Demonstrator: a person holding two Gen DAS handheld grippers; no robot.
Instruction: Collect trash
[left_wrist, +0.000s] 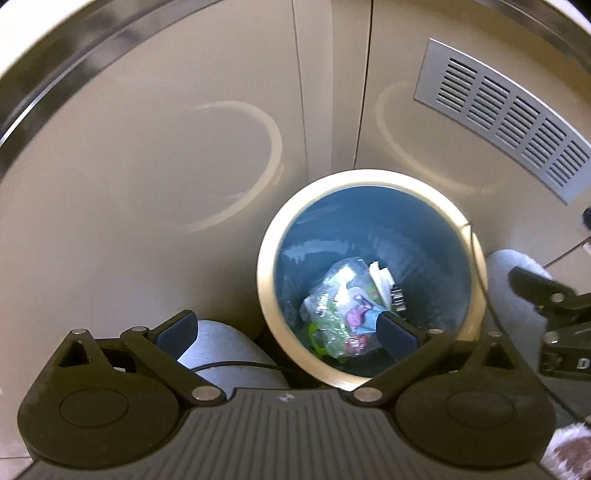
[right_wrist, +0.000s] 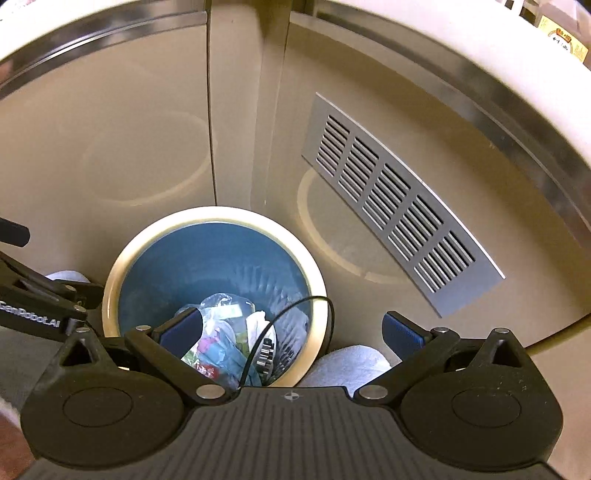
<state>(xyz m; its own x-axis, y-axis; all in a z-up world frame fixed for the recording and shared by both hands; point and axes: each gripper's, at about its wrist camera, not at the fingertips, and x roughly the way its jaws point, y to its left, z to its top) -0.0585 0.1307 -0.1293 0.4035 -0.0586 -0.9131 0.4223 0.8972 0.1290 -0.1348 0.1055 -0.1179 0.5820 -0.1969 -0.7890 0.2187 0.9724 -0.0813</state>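
Black ribbed housing fills the bottom of both views, with the tong arms fanning out from it. Seen from the left wrist camera, the left gripper (left_wrist: 291, 328) is released, its blue-padded fingers spread wide and holding nothing: one pad sits at about 8 o'clock over a grey slipper-like foot covering (left_wrist: 229, 350), the other at about 5 o'clock over the inside of the bin. Between them, slightly right of centre, stands the round bin (left_wrist: 266, 266) with a cream rim and blue inside, open at the top. At its bottom lies the trash (left_wrist: 340, 306): crumpled clear plastic with green and pink print, a white scrap and a small dark piece beside it. A thin black cable (left_wrist: 480, 273) runs along the bin's right rim. At 3 o'clock the right gripper (left_wrist: 546, 299) shows in part.

From the right wrist camera, part of the left gripper enters at 9 o'clock. The bin (right_wrist: 110, 280) sits at about 7 o'clock with the trash (right_wrist: 221, 332) inside it. The right gripper (right_wrist: 291, 328) is likewise released and empty, one pad over the bin, the other at 4 o'clock above the floor. A grey slotted vent (right_wrist: 399, 206) is set in the beige cabinet door (right_wrist: 129, 129) at 2 o'clock.
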